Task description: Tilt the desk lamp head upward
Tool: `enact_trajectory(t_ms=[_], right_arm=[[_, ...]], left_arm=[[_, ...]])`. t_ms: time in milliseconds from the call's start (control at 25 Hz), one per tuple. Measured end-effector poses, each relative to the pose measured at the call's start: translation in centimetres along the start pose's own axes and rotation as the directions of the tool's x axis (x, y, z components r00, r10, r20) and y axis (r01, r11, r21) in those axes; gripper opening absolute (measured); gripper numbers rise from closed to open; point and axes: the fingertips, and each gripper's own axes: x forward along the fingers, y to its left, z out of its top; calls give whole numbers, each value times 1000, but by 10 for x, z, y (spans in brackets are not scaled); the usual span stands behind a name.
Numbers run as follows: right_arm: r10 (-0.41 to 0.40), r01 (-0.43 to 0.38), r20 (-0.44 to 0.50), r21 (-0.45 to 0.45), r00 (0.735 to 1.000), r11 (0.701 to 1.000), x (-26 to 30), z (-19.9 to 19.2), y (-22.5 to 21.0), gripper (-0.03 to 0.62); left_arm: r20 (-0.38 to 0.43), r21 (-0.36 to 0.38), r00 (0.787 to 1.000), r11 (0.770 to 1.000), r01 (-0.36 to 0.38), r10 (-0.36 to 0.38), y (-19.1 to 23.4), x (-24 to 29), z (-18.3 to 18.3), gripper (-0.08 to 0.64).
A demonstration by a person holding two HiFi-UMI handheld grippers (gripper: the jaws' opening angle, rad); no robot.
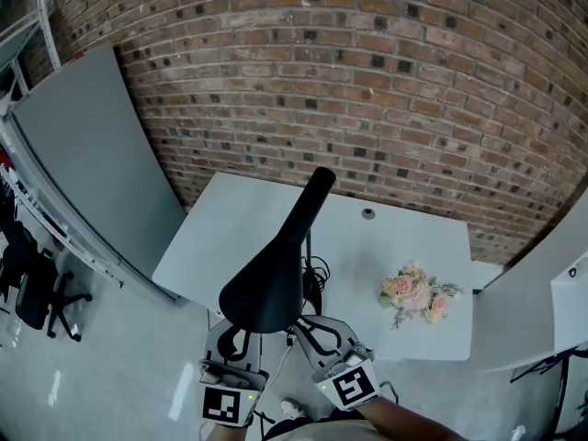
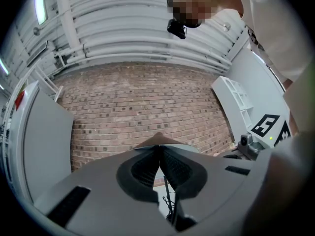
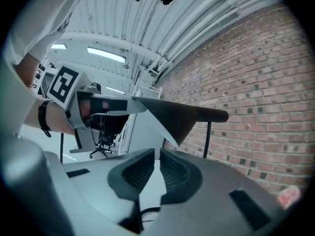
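The lamp head lies just above your left gripper, whose jaws are pressed together, with its long axis pointing away from you; your right gripper, slightly spread and empty, waits beside.

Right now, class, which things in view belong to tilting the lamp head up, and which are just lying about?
Belong to the job:
lamp head
left tool
right tool

Just lying about:
flower bunch
office chair
grey panel
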Motion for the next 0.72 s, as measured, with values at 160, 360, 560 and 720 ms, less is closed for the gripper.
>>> enact_trajectory(t_ms=[160, 360, 560, 720], right_arm=[[3, -3, -5, 4, 1000, 1000, -5, -2, 1, 41], [11, -11, -6, 3, 1000, 1000, -12, -3, 1, 41], [18, -18, -5, 8, 1000, 1000, -19, -5, 2, 41], [31, -31, 7, 0, 999, 1000, -24, -1, 1, 41]], left_arm=[[-25, -10, 999, 1000, -24, 23, -1, -8, -10, 8], [-53, -17, 997, 998, -54, 53, -3, -17, -21, 8], [-58, -13, 995, 997, -79, 78, -8, -25, -24, 8], [-57, -10, 995, 996, -86, 85, -16, -31, -23, 8]])
